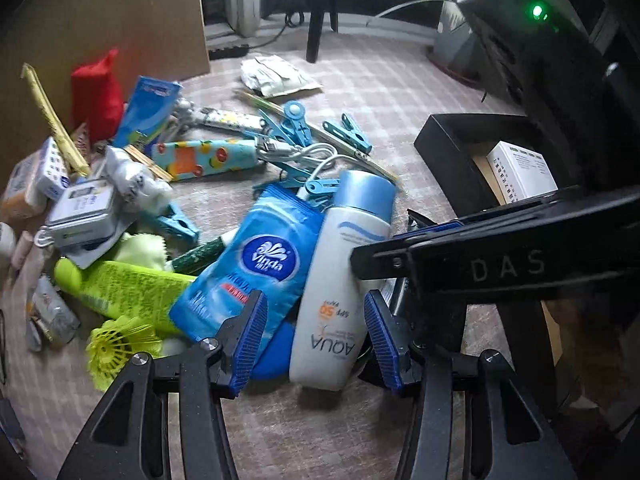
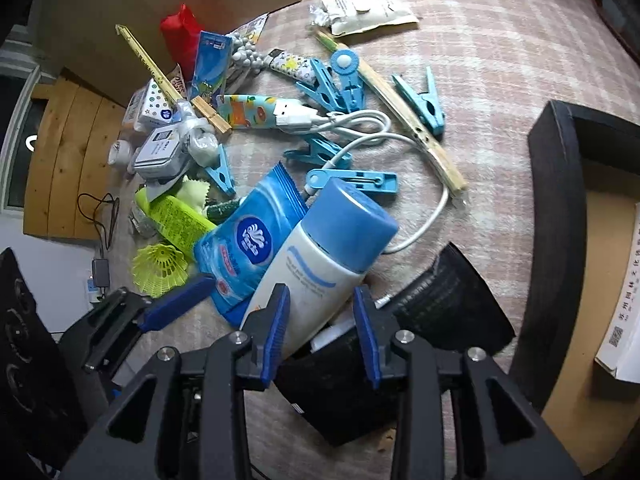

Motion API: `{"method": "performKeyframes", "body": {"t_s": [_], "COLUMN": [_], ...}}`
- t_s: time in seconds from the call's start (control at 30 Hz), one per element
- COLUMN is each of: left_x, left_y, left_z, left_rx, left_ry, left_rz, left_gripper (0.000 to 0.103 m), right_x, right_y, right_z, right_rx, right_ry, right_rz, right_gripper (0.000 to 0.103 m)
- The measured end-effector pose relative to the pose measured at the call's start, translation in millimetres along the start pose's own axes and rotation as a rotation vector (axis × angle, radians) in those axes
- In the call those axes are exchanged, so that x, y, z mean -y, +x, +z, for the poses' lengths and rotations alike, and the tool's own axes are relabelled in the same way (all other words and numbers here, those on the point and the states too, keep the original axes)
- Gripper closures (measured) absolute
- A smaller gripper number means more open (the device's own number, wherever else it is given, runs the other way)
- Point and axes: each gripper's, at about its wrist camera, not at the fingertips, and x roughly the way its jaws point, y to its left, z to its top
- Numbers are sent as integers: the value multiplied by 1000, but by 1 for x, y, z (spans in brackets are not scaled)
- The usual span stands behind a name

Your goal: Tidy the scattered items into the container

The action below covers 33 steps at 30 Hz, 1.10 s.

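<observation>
— Clutter first: what lies on the checked table?

— A heap. A white sunscreen bottle with a blue cap lies on its side, tilted, its cap end raised in the right wrist view. Touching its side is a blue tissue pack. Beside that pack lie a lime-green tube and a yellow-green shuttlecock.

— And further back?

— Several blue clothes pegs, a white USB cable looping among them, a long wooden stick, a fruit-patterned tube, a red pouch and a small grey tin. A pale paper packet sits apart, towards the far edge.

— Where is the container?

— The black container stands at the right, well apart from the heap. A white box already lies inside it.

— What of the right tool?

— The right tool is spread, its blue pads on either side of the bottle's lower body. The left pad looks close against the bottle; whether the right one touches I cannot tell. Something black lies under and beside the bottle there.

— And the left?

— The left tool is also spread, straddling the bottle's base end, with one pad over the tissue pack. The right tool's black body crosses the left wrist view just above it.
</observation>
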Motion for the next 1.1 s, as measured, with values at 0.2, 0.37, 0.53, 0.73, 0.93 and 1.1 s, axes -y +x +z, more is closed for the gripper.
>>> {"method": "performKeyframes", "body": {"t_s": [0.2,0.37,0.53,0.73,0.93,1.1], "left_x": [-1,-1,0,0,-11,-23], "left_y": [15,19,16,-11,-4,6], "left_z": [0,-1,0,13,11,-5], "left_rx": [-20,-23,-12,63,36,2], "left_ry": [-46,-90,-113,-100,-128,-187], "left_rz": [-91,-115,-116,-146,-74,-125], "left_gripper": [56,57,59,65,65,65], "right_x": [-12,-11,-17,-29,-28,-13], "right_y": [6,10,17,-10,-15,-4], "right_z": [13,7,4,9,13,8], "right_rx": [-3,-22,-19,34,49,20], "right_ry": [-15,-26,-15,-50,-80,-56], "right_rz": [18,29,20,40,0,-5], "right_gripper": [70,66,61,77,77,74]}}
